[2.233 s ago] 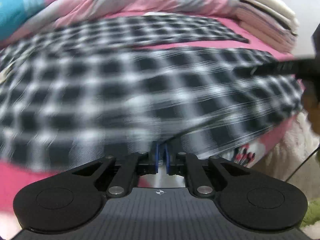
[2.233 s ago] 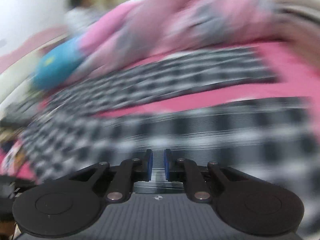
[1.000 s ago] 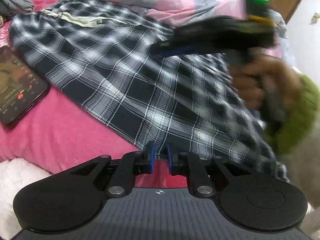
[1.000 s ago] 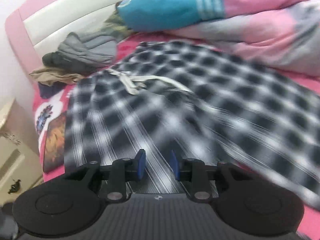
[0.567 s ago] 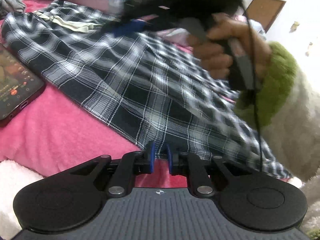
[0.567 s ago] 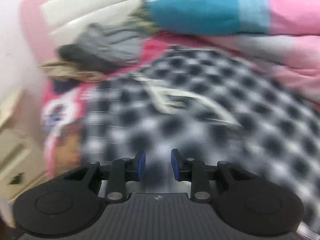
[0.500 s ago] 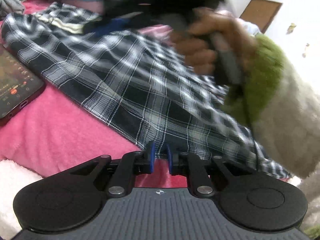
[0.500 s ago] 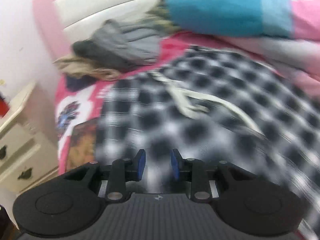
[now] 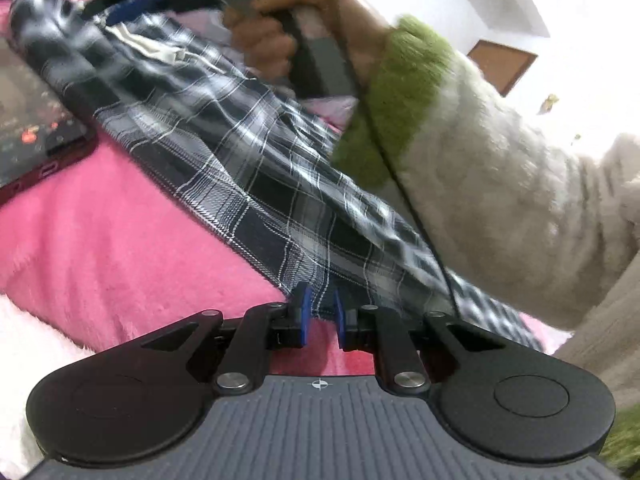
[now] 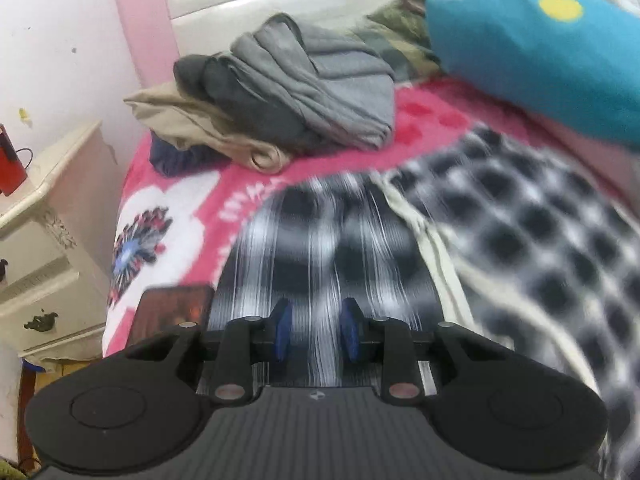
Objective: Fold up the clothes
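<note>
Black-and-white plaid trousers [image 9: 256, 168] lie spread on the pink bed; they also show in the right wrist view [image 10: 520, 248], with a pale drawstring [image 10: 436, 248] at the waist. My left gripper [image 9: 319, 316] is shut on the near hem of the trousers. My right gripper [image 10: 315, 332] is open, its blue pads apart over the waist end of the plaid cloth. In the left wrist view the right hand in a green-cuffed fleece sleeve [image 9: 460, 152] reaches across the trousers.
A phone [image 9: 28, 136] lies on the pink blanket left of the trousers. A pile of grey and tan clothes [image 10: 280, 92] sits by the headboard. A blue pillow [image 10: 540, 44] lies at the back right. A white bedside cabinet [image 10: 40, 240] stands left of the bed.
My right gripper has opened and swept toward the waist end of the trousers near the headboard. My left gripper keeps its hold on the hem and has barely moved.
</note>
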`<action>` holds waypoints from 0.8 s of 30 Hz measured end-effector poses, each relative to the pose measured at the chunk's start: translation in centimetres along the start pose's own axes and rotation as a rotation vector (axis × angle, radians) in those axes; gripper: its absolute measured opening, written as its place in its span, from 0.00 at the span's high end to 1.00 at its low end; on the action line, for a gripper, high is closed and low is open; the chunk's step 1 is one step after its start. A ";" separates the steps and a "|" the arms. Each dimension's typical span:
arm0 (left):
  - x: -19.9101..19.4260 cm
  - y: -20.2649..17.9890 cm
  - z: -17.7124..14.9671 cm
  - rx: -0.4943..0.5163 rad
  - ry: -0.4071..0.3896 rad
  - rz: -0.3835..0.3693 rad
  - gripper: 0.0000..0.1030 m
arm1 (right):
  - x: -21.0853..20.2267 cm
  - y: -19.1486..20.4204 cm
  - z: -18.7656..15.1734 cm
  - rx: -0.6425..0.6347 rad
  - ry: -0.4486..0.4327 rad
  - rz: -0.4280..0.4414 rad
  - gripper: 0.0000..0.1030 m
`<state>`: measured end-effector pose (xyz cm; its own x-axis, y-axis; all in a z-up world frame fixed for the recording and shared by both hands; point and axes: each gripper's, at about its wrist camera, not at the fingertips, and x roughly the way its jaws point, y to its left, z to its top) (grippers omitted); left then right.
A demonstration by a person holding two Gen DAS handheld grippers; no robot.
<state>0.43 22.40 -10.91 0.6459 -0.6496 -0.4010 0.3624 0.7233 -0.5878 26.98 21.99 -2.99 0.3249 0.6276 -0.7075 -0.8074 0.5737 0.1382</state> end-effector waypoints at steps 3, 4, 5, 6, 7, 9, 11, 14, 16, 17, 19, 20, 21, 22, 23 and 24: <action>0.0 0.5 0.1 -0.023 -0.005 -0.022 0.87 | 3.3 -0.2 1.5 0.004 0.009 -0.001 0.72; 0.0 0.5 0.2 -0.024 -0.006 -0.025 0.87 | 4.7 -0.4 1.9 0.017 0.016 0.012 0.71; 0.0 0.6 0.3 -0.026 -0.007 -0.027 0.87 | 6.0 -0.4 2.0 0.025 0.025 0.031 0.71; 0.0 0.7 0.3 -0.028 -0.008 -0.030 0.87 | 6.9 -0.3 2.0 0.025 0.032 0.049 0.70; 0.0 0.7 0.3 -0.030 -0.010 -0.033 0.87 | 7.6 -0.1 2.0 0.015 0.034 0.059 0.70; 0.0 0.9 0.4 -0.037 -0.012 -0.040 0.87 | 7.3 0.5 2.2 -0.038 0.022 0.045 0.70; 0.0 1.1 0.6 -0.045 -0.013 -0.049 0.87 | 6.0 0.3 2.8 -0.035 -0.004 0.056 0.70; 0.1 1.2 0.8 -0.051 -0.011 -0.056 0.87 | 5.0 -0.7 3.5 0.023 -0.051 0.064 0.70; 0.1 1.2 1.0 -0.051 -0.010 -0.056 0.87 | 6.3 -1.1 3.6 0.057 -0.025 0.068 0.70; 0.1 1.2 1.0 -0.050 -0.010 -0.055 0.87 | 7.4 -1.0 3.4 0.062 0.003 0.075 0.69; 0.2 1.2 1.2 -0.048 -0.010 -0.050 0.87 | 7.9 -0.7 3.3 0.049 0.016 0.070 0.69; 0.2 1.3 1.3 -0.047 -0.011 -0.048 0.87 | 7.6 -0.6 3.4 0.044 0.015 0.066 0.69; 0.3 1.3 1.4 -0.046 -0.011 -0.045 0.87 | 6.8 -0.7 3.5 0.058 0.020 0.071 0.69; 0.3 1.4 1.5 -0.050 -0.010 -0.046 0.87 | 5.6 -0.9 3.5 0.078 0.016 0.082 0.69; 0.3 1.5 1.7 -0.062 -0.007 -0.051 0.87 | 4.0 -1.2 3.3 0.089 0.002 0.080 0.69; 0.3 1.7 1.8 -0.075 -0.004 -0.055 0.87 | 1.9 -1.4 3.0 0.093 -0.016 0.063 0.68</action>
<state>2.48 23.83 -10.74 0.6287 -0.6872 -0.3640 0.3467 0.6667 -0.6598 30.21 23.95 -2.45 0.2836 0.6717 -0.6844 -0.7772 0.5790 0.2462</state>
